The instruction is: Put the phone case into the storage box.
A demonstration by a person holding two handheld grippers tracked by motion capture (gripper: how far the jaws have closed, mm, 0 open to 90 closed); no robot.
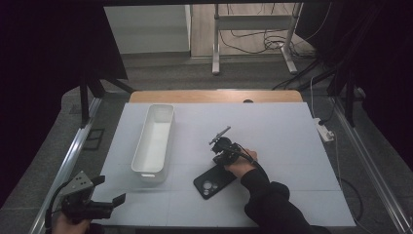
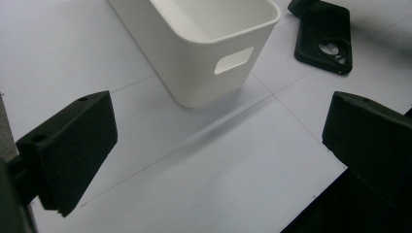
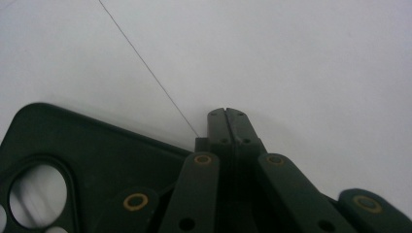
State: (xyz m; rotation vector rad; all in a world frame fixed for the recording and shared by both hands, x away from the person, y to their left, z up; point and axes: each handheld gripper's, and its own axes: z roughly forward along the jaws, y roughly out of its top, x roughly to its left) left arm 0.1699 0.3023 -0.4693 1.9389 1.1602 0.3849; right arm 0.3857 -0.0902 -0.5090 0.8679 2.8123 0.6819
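Observation:
A black phone case (image 1: pixel 213 182) lies camera-cutouts up on the white mat, near the front middle. My right gripper (image 1: pixel 222 158) points down at the case's far end. In the right gripper view its jaws (image 3: pixel 227 116) are pressed together, shut, with nothing visible between the tips, and the phone case (image 3: pixel 97 160) runs under the linkage on the left. My left gripper (image 1: pixel 109 190) hovers at the mat's front left corner, open and holding nothing. In the left gripper view its fingers (image 2: pixel 73 148) stand wide apart, facing the white bin (image 2: pixel 204 43) and the phone case (image 2: pixel 324 41).
A long white bin (image 1: pixel 154 141), with nothing inside, stands left of centre on the white mat (image 1: pixel 292 146). A white power strip (image 1: pixel 325 130) lies off the table's right edge. Metal stand legs (image 1: pixel 215 44) and cables are on the floor behind.

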